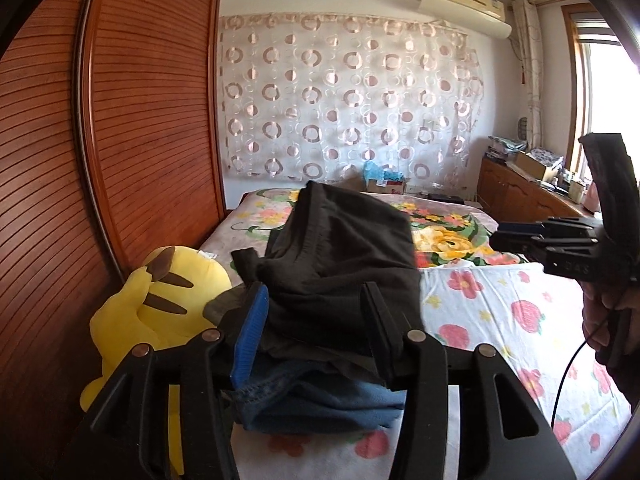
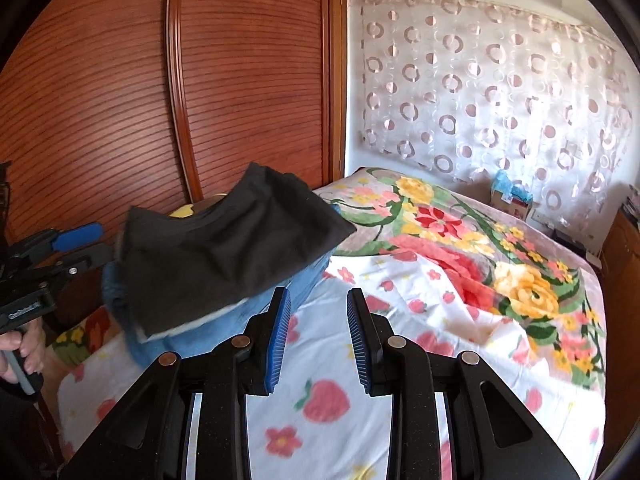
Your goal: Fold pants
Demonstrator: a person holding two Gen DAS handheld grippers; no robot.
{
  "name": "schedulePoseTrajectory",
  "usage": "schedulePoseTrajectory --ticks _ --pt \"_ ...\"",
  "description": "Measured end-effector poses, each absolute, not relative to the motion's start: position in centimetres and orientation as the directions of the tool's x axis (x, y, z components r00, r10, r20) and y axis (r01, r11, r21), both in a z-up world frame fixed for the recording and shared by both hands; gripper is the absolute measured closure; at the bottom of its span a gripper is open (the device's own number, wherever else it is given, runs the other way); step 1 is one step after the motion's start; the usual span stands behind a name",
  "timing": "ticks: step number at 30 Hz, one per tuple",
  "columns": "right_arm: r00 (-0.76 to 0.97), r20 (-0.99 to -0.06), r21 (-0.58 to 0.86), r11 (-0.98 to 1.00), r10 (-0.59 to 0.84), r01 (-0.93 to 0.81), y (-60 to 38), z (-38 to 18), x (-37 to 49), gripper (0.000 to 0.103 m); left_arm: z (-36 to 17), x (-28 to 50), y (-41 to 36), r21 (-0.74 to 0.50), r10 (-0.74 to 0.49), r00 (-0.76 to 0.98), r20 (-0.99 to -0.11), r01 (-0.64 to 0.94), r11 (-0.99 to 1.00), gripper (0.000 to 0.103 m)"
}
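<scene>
The folded black pants [image 1: 340,256] lie on top of a stack of folded blue jeans [image 1: 320,396] on the bed. My left gripper [image 1: 316,320] is open, its fingers standing either side of the near edge of the black pants. In the right wrist view the black pants [image 2: 224,248] sit on the jeans [image 2: 224,328] at the left, and the left gripper [image 2: 80,246] shows beside them. My right gripper [image 2: 318,336] is open and empty above the bedsheet, to the right of the stack. It also shows in the left wrist view [image 1: 520,240].
A yellow plush toy [image 1: 160,304] lies left of the stack against the wooden wardrobe [image 1: 120,140]. The bed has a strawberry-print sheet [image 2: 360,400] and a floral blanket [image 2: 460,240]. A cardboard box [image 1: 386,184] sits at the headboard, a wooden cabinet [image 1: 520,188] at the right.
</scene>
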State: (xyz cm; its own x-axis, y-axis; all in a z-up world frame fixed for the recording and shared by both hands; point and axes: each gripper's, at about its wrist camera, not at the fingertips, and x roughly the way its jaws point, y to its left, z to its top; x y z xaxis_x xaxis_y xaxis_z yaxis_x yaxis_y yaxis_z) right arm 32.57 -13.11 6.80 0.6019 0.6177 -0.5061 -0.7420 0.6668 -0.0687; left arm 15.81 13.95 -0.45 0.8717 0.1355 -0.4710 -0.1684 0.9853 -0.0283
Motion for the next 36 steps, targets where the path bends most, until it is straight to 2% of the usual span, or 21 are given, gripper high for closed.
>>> schedulePoseTrajectory --ticks 3,8,12,24,26,28,36 --pt "0.613 -0.497 -0.068 0.677 0.614 -0.733 -14.8 6.9 30.5 0.073 -0.2 15.3 12.9 -0.027 0.108 0.873 -0.476 -0.137 0.990 0.054" --pt "0.637 -0.481 -0.061 0.702 0.602 -0.709 -17.0 6.9 27.6 0.073 0.0 14.4 11.1 -0.037 0.054 0.884 -0.465 -0.080 0.996 0.023" --pt "0.660 -0.473 -0.070 0.722 0.583 -0.688 -18.4 6.6 25.7 0.073 0.0 13.9 9.3 -0.034 0.006 0.886 -0.464 -0.025 0.999 0.015" --pt "0.723 -0.460 -0.054 0.797 0.514 -0.601 -21.0 6.4 20.1 0.073 -0.3 12.1 5.3 -0.033 -0.064 0.866 -0.495 0.055 0.998 0.014" --pt "0.734 -0.457 -0.043 0.812 0.503 -0.583 -21.3 6.3 19.1 0.069 -0.4 11.8 4.6 -0.027 -0.066 0.863 -0.501 0.060 0.998 0.014" --pt "0.745 -0.453 -0.034 0.826 0.489 -0.563 -22.0 6.0 18.1 0.061 -0.5 11.4 3.8 -0.018 -0.070 0.859 -0.507 0.070 0.997 0.014" --pt "0.770 -0.453 -0.001 0.863 0.450 -0.505 -22.4 5.4 14.2 0.057 -0.9 9.7 1.4 -0.024 -0.106 0.846 -0.523 0.110 0.994 0.014"
